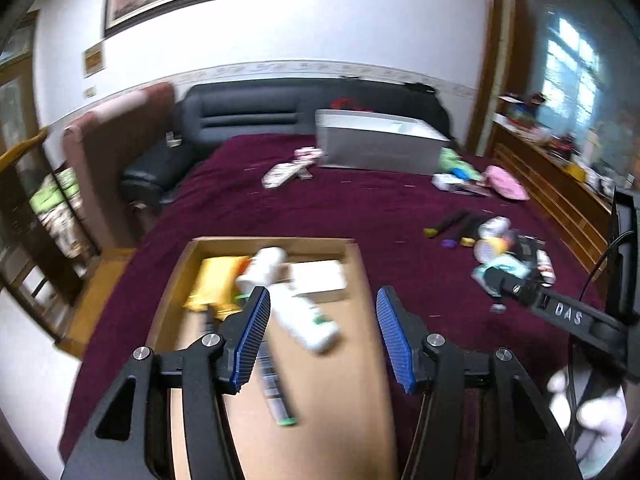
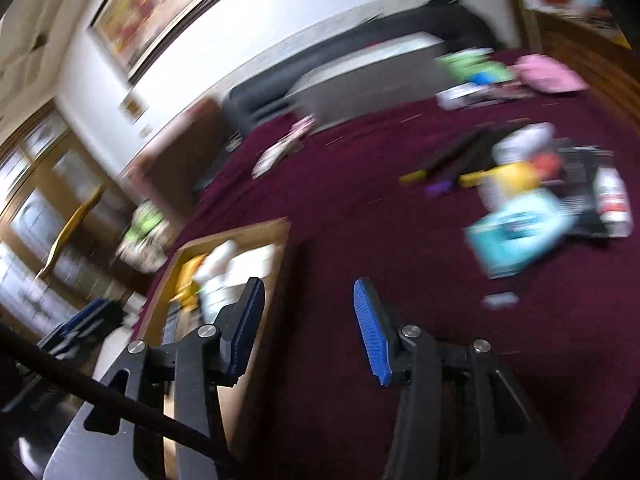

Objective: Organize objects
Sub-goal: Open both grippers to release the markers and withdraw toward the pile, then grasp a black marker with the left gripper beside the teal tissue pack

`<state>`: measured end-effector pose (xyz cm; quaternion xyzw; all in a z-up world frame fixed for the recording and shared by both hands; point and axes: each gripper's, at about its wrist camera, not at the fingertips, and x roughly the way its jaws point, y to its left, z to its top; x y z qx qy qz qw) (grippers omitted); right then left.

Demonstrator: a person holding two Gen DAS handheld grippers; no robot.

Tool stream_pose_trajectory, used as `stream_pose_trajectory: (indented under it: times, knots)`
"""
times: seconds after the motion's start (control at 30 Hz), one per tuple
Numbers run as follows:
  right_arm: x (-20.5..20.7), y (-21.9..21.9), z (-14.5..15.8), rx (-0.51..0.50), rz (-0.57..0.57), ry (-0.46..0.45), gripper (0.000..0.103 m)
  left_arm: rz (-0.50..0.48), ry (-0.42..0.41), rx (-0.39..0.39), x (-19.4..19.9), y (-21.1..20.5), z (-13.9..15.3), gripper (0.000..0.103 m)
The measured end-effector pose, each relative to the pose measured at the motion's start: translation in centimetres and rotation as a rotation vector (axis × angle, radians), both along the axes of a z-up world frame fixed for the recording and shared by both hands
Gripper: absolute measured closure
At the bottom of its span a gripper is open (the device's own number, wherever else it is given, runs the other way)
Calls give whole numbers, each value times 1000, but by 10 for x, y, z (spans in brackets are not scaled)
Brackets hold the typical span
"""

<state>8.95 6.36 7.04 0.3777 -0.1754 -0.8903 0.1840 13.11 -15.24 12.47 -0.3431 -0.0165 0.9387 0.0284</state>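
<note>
Two grippers, both with jaws apart and nothing between the blue pads. Left gripper [image 1: 322,334] above the cardboard box [image 1: 362,280] on the maroon bedspread [image 1: 352,208]. Inside the box: white bottle [image 1: 306,320], yellow packet [image 1: 214,284], white carton [image 1: 318,276], dark remote-like bar [image 1: 276,388]. Right gripper [image 2: 308,328] over bare bedspread just beside the box. Sharper in the right view only: teal packet [image 2: 516,232] in the loose pile, pink item [image 2: 546,74] farther back. Grey bin [image 1: 380,144] clearer from the left.

Both wrist views look obliquely down across the maroon bedspread [image 1: 340,208]; the left hangs close over the cardboard box [image 1: 360,280], which the right shares leftward.
</note>
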Motion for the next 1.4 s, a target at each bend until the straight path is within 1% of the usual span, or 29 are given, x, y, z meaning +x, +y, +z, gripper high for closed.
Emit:
stream_pose_trajectory:
  times: [0.07, 0.13, 0.17, 0.23, 0.3, 0.37, 0.5, 0.7, 0.83, 0.93, 1.13, 1.23, 1.33, 1.4]
  knots:
    - [4, 41, 0, 3, -93, 15, 58, -41, -8, -30, -4, 27, 2, 54]
    - [10, 83, 2, 10, -176, 30, 58, -87, -26, -37, -8, 51, 4, 54]
    - [12, 103, 5, 20, -216, 43, 58, -102, -35, -32, -10, 59, 5, 54]
    - [17, 138, 9, 49, -289, 67, 53, -129, -58, -15, -14, 77, 5, 54]
    - [21, 173, 13, 62, -356, 87, 52, -161, -90, 15, -16, 96, 3, 54]
    - [25, 201, 14, 64, -408, 105, 51, -193, -125, 24, -20, 117, -2, 54]
    - [31, 240, 6, 69, -462, 131, 49, -225, -177, 17, -25, 148, -13, 54]
    - [23, 261, -14, 34, -477, 124, 49, -219, -243, 20, -41, 176, -36, 54]
    - [22, 270, -24, 1, -481, 121, 49, -218, -261, 30, -49, 185, -47, 54]
    - [22, 273, -27, -19, -487, 120, 49, -219, -270, 50, -56, 187, -54, 54]
    - [14, 282, -39, -47, -498, 58, 49, -228, -291, 122, -68, 192, -71, 54]
    - [14, 285, -42, -61, -506, 43, 49, -230, -295, 137, -76, 194, -71, 54]
    - [18, 288, -41, -75, -517, 48, 49, -216, -263, 143, -88, 193, -63, 54]
    - [19, 290, -41, -83, -521, 48, 49, -197, -264, 147, -98, 191, -60, 54]
